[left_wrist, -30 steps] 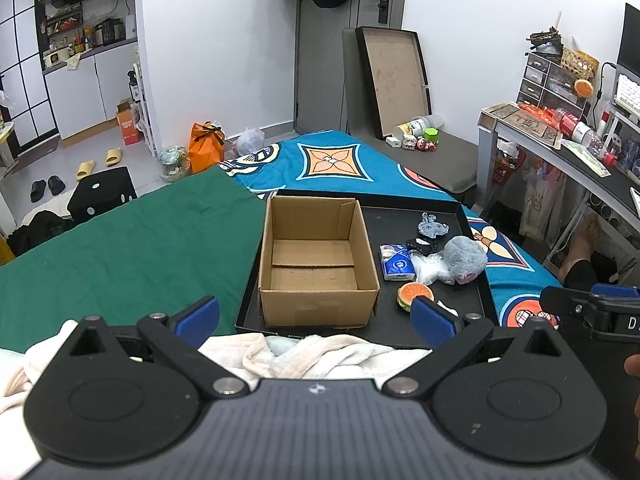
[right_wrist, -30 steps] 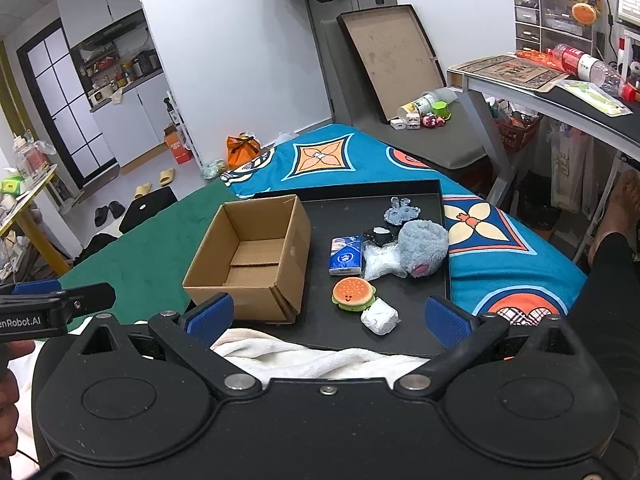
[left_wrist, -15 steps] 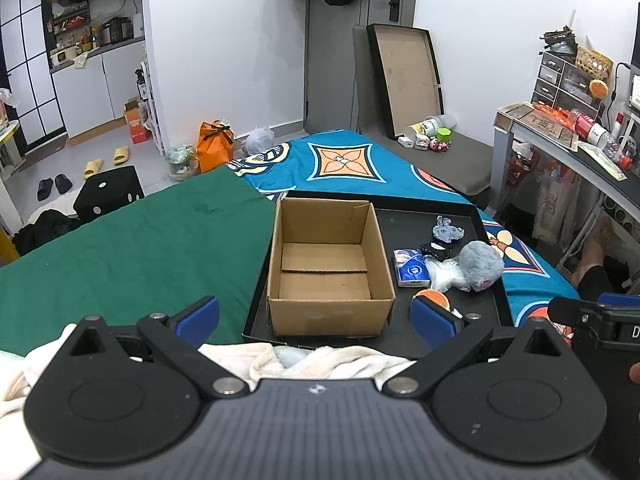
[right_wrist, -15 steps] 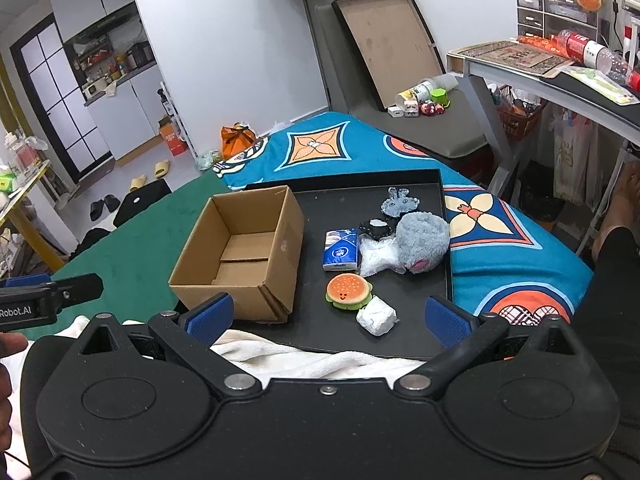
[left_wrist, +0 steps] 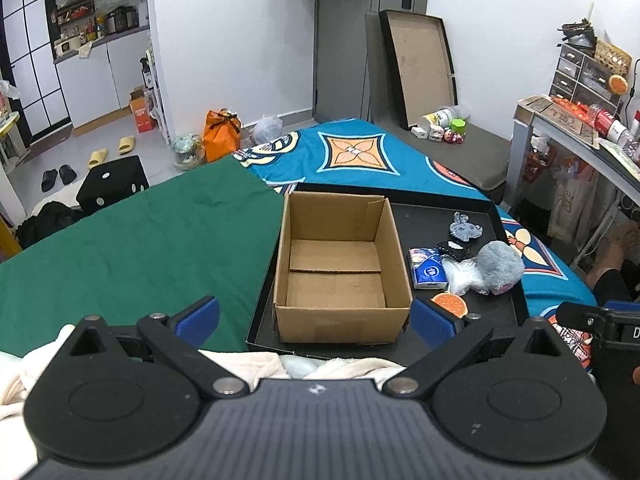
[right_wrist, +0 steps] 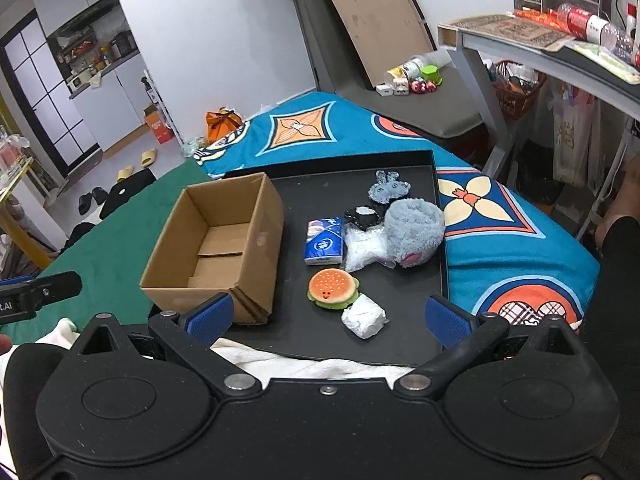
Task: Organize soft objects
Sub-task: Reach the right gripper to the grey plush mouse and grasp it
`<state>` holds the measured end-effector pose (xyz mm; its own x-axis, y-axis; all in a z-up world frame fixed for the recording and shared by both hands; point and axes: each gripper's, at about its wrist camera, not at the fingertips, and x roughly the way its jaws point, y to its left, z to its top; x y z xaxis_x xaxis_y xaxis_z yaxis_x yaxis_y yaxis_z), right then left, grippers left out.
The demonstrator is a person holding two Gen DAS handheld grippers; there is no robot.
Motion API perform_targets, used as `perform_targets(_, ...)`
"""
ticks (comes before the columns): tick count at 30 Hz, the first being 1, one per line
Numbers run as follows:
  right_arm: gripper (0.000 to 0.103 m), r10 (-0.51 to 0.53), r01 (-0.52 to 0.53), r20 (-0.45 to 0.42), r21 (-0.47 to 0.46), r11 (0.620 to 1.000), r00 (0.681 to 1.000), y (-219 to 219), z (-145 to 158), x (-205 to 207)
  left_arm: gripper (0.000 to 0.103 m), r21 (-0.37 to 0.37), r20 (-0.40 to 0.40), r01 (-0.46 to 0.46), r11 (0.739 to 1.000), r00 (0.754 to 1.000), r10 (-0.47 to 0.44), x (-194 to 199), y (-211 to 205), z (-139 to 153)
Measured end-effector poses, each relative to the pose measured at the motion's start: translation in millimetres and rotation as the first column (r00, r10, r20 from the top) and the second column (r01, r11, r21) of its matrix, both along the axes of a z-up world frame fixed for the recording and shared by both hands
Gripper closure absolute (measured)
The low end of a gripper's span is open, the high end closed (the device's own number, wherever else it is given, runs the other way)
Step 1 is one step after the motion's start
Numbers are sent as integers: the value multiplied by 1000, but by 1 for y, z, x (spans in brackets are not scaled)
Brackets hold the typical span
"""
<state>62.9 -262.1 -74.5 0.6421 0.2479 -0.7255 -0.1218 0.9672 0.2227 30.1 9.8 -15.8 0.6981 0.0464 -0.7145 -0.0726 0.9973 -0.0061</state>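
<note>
An empty cardboard box [left_wrist: 340,268] [right_wrist: 220,256] stands on the left of a black tray [right_wrist: 404,344] [left_wrist: 492,312]. To its right lie a blue tissue pack [right_wrist: 324,240], a grey plush [right_wrist: 414,226], a clear plastic bag [right_wrist: 362,246], a burger toy [right_wrist: 332,286], a white wrapped lump [right_wrist: 364,315], a small grey fabric figure [right_wrist: 388,188] and a black item [right_wrist: 360,216]. My left gripper [left_wrist: 316,318] is open and empty in front of the box. My right gripper [right_wrist: 328,316] is open and empty, just before the burger toy and white lump.
The tray rests on a bed with a green cloth [left_wrist: 132,240] at left and a blue patterned cover [right_wrist: 500,220] at right. A cream blanket [left_wrist: 320,364] lies below both grippers. A desk [right_wrist: 540,52] stands at the right.
Both grippers have moved forward and closer to the tray; the box and soft items look larger. Both stay open and empty.
</note>
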Motion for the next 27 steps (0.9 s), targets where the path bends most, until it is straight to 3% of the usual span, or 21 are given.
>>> perform_targets(14, 0, -19, 29, -59, 172, 985, 998, -39, -40, 38, 2, 23, -50, -38, 999, 998, 39, 38, 4, -31)
perform_targets(27, 2, -108, 117, -52, 234, 965, 993, -60, -64, 85, 4, 55, -96, -56, 997, 994, 62, 78, 6, -60)
